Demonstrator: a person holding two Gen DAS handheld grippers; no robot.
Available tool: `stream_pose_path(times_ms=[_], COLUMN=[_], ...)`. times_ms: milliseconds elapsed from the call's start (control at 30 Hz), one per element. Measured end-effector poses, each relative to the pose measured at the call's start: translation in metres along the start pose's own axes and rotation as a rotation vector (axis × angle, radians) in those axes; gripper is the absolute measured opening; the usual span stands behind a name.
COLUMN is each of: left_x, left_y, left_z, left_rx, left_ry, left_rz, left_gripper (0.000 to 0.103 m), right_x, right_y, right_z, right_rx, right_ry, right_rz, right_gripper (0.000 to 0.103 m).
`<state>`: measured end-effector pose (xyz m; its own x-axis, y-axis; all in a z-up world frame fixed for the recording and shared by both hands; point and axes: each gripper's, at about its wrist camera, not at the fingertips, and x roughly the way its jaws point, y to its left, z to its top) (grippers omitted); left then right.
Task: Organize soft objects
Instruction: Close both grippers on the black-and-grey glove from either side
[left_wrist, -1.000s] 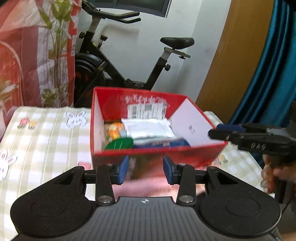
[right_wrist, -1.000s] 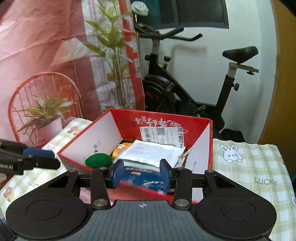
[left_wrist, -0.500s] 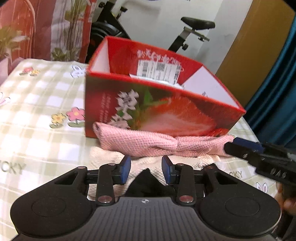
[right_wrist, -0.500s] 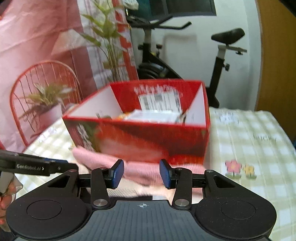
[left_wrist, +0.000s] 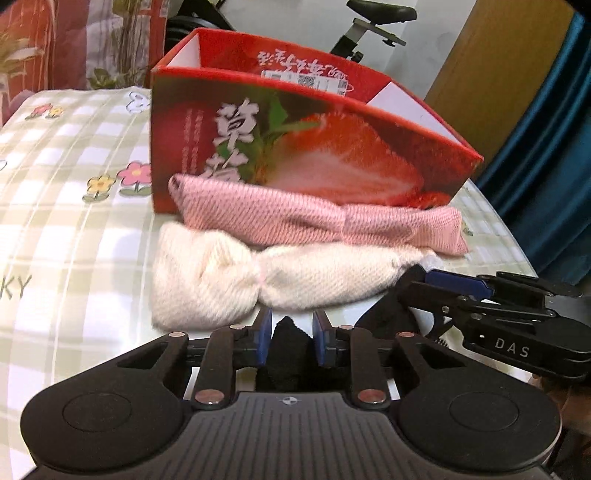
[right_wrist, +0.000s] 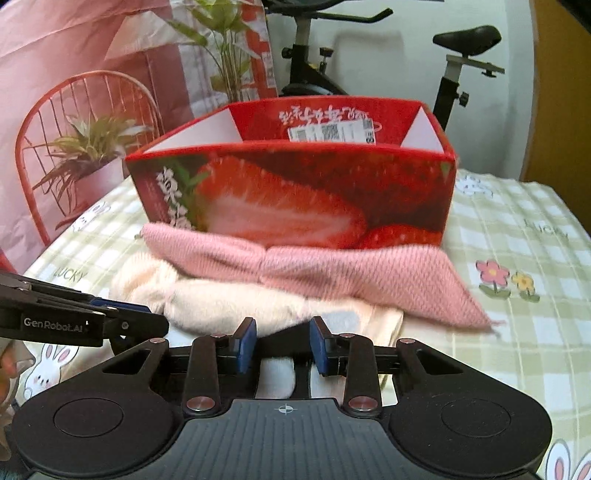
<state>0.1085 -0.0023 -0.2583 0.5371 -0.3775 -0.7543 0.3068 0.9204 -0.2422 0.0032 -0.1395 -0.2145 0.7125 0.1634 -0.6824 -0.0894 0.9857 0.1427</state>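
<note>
A pink knitted headband (left_wrist: 317, 218) (right_wrist: 332, 273) lies against the front of the red strawberry box (left_wrist: 303, 147) (right_wrist: 295, 192). A cream knitted headband (left_wrist: 258, 280) (right_wrist: 229, 306) lies just in front of it. Nearest me is a black cloth (left_wrist: 290, 347). My left gripper (left_wrist: 291, 330) (right_wrist: 147, 317) is low over it, its jaws closing, and the cloth bunches up between the blue pads and touches both. My right gripper (right_wrist: 282, 334) (left_wrist: 436, 291) sits at the cloth's right end. Its jaws are closing with dark and pale fabric in the gap, pads apart from it.
The checked tablecloth (right_wrist: 517, 236) with flowers and rabbits spreads to both sides. Behind the box stand an exercise bike (right_wrist: 454, 74), a plant (right_wrist: 225, 44) and a red wire chair (right_wrist: 74, 122). A blue curtain (left_wrist: 554, 155) hangs at the right.
Both grippers have dropped from above the open box to table level in front of it. The box's contents are hidden now. Both pairs of jaws have narrowed, the left around the black cloth.
</note>
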Motion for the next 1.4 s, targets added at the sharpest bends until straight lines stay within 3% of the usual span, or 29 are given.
stream_pose_path(times_ms=[300,433,700,800,1033,1400], left_x=[-0.024,-0.037,-0.024,-0.019,-0.014,-0.007], left_y=[0.004,0.005,0.008,0.009,0.013,0.007], left_z=[-0.002,-0.006,-0.023,-0.026,-0.033,-0.035], left_rx=[-0.027,-0.036,-0.065,-0.064,-0.068,-0.047], left_ry=[-0.067,-0.089,-0.022,-0.004,0.006,0.011], left_rz=[0.032,-0.001,-0.040,-0.049,-0.052,-0.057], left_gripper=[0.028,0.044,0.042,0.040,0.039,0.038], right_x=[-0.004,-0.008,-0.026,-0.027,-0.019,-0.017], right_y=[-0.011,-0.016,-0.014,-0.017,-0.014,-0.003], right_z=[-0.020,-0.027,-0.030,-0.031,-0.038,-0.038], right_rx=[0.108,0.152,0.147,0.156,0.146,0.101], right_ry=[0.068,0.071,0.018,0.027,0.061,0.066], right_rz=[0.012,0.018,-0.017,-0.026,-0.016,0.022], right_gripper=[0.030,0.030,0.037,0.045,0.051,0.051])
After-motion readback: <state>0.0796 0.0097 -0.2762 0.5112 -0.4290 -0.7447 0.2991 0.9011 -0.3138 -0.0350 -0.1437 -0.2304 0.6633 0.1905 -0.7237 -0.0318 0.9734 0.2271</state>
